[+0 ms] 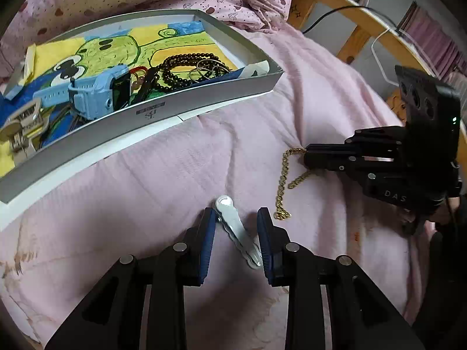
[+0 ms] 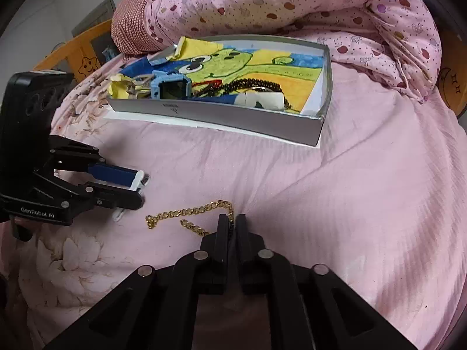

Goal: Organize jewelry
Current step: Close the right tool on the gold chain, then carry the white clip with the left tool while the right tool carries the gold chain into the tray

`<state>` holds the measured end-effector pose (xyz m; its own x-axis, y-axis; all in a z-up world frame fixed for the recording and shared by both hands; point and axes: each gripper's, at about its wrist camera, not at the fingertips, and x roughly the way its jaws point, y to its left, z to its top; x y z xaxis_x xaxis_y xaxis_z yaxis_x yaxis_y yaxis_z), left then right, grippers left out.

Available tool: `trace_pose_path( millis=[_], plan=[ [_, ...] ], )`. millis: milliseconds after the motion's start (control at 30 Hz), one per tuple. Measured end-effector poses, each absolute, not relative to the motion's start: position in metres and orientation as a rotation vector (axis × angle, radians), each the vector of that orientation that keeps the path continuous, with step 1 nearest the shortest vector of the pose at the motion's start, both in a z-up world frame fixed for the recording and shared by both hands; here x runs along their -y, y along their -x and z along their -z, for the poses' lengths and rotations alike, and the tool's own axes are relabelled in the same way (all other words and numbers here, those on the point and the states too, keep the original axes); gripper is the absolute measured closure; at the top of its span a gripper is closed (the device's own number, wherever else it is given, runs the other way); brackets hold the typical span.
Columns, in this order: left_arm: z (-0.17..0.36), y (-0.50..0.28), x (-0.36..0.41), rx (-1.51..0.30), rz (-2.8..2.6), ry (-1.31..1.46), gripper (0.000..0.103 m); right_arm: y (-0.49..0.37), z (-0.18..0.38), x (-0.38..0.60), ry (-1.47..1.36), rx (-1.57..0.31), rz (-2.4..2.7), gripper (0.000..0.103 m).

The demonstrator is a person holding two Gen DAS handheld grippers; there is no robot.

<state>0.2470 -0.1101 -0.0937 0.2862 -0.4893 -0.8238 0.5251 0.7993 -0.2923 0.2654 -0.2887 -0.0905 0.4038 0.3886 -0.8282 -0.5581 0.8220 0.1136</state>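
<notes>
Pink bedsheet [image 2: 364, 204]: box [image 2: 221, 116] already holds watch and beads; your right gripper [image 2: 232, 224] pinches the gold chain [image 2: 186, 213], left gripper [image 1: 236, 227] gapes around the white hair clip [image 1: 238, 230].

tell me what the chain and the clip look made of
Chain: gold-toned metal by its look, shiny small links; real gold or plating can't be told. Clip: pale glossy white-grey with a scalloped edge, probably plastic, possibly coated metal.
</notes>
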Motion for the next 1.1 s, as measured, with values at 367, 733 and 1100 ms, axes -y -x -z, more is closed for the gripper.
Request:
trace_pose_path(
  millis=[367, 733, 1100],
  plan=[
    [0.096, -0.242, 0.118, -1.063, 0.599, -0.108, 0.091, -0.261, 0.089, 0.281, 0.216, -0.978, -0.556, 0.098],
    [0.066, -0.227, 0.104, -1.007, 0.563, -0.091, 0.092, -0.232, 0.034, 0.277, 0.195, -0.823, -0.508, 0.099],
    [0.024, -0.278, 0.085, -0.886, 0.442, -0.019, 0.091, -0.277, -0.012, 0.267, 0.067, -0.662, -0.48, 0.099]
  ],
)
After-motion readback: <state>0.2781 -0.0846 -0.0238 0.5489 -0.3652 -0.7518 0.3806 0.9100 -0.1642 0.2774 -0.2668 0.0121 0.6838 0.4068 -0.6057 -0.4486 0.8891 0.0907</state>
